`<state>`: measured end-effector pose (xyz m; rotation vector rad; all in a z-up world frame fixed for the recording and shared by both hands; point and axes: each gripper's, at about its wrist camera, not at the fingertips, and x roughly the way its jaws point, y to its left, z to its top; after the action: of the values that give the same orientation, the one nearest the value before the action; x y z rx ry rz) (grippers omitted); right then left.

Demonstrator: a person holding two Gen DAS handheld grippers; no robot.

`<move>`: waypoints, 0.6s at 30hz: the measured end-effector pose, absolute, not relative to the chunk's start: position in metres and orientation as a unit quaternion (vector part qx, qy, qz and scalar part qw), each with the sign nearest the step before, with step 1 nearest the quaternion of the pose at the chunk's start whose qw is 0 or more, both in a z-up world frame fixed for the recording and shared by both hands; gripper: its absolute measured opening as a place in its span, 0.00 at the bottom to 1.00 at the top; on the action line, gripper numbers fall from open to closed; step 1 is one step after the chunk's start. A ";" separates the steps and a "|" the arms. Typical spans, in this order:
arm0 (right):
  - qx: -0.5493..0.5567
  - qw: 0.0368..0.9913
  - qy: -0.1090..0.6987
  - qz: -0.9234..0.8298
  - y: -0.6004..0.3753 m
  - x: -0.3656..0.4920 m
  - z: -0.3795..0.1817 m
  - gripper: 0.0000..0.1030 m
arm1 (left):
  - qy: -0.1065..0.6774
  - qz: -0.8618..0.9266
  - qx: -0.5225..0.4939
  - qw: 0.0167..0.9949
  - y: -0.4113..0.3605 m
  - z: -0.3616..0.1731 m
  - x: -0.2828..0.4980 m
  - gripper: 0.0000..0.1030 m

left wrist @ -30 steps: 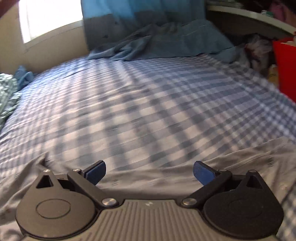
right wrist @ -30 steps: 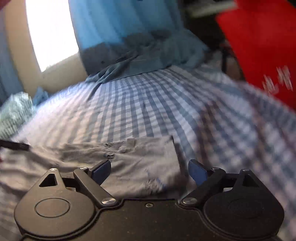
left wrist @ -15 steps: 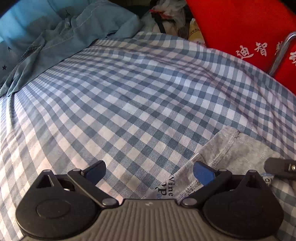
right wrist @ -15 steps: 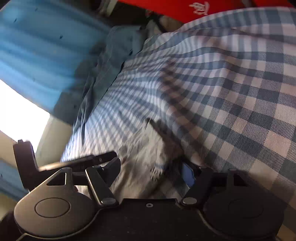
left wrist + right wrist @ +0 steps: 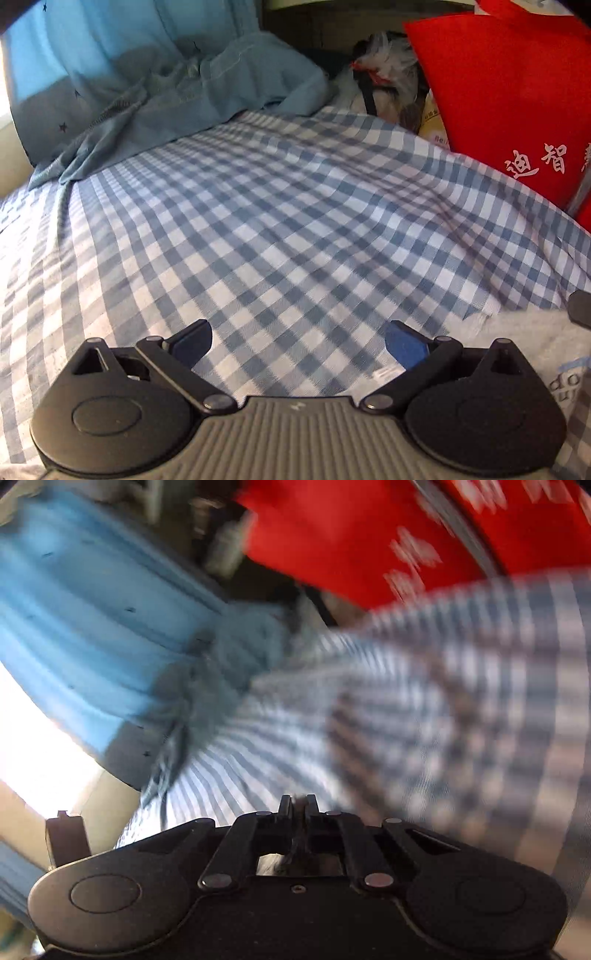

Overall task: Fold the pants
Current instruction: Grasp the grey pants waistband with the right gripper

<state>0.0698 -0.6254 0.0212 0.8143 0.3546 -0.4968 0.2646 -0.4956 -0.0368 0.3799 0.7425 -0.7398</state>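
Observation:
The grey pants [image 5: 517, 332] lie on the blue checked bed sheet [image 5: 277, 221], at the lower right of the left wrist view, with printed letters near the edge. My left gripper [image 5: 297, 334] is open over bare sheet, its right finger [image 5: 402, 345] beside the pants' edge and nothing between the pads. A dark piece of the right gripper [image 5: 580, 302] shows at the far right. In the blurred right wrist view my right gripper [image 5: 298, 801] is rolled sideways; its jaws are closing tight on a pinch of grey pants cloth [image 5: 275, 864].
A red bag [image 5: 509, 92] with white characters stands at the bed's right side. A crumpled blue denim garment [image 5: 221, 92] lies at the far end under a blue curtain [image 5: 92, 55]. A bright window [image 5: 29, 757] is at the left of the right wrist view.
My left gripper swung right along the bed, stayed open, and the pants' edge now sits at its right finger. My right gripper rolled and went from wide open to shut on the pants.

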 end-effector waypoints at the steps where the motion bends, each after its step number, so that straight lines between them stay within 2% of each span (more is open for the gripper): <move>1: 0.386 0.873 0.180 -0.238 -0.629 0.071 0.019 0.01 | 0.348 -0.348 0.189 0.850 -0.499 -0.043 0.262 0.99; 4: 0.404 0.854 0.211 -0.251 -0.643 0.072 -0.002 0.00 | 0.334 -0.330 0.222 0.855 -0.506 -0.068 0.258 1.00; 6: 0.431 0.838 0.220 -0.253 -0.651 0.070 -0.014 0.00 | 0.326 -0.333 0.192 0.864 -0.497 -0.072 0.257 0.99; 8: 0.438 0.837 0.213 -0.248 -0.649 0.062 -0.015 0.08 | 0.337 -0.329 0.180 0.863 -0.492 -0.068 0.261 1.00; 12: 0.431 0.856 0.208 -0.194 -0.633 0.050 -0.007 0.51 | 0.334 -0.352 0.135 0.864 -0.473 -0.043 0.267 1.00; 16: 0.418 0.864 0.244 -0.139 -0.611 0.044 -0.003 0.62 | 0.340 -0.407 0.158 0.833 -0.474 -0.031 0.272 1.00; 18: 0.456 0.840 0.259 -0.139 -0.610 0.043 -0.011 0.62 | 0.353 -0.426 0.188 0.812 -0.482 -0.037 0.273 1.00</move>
<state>0.0431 -0.6098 -0.0115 0.9635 0.5472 -0.2938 0.2726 -0.4820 -0.0371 0.4015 0.7537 -0.9095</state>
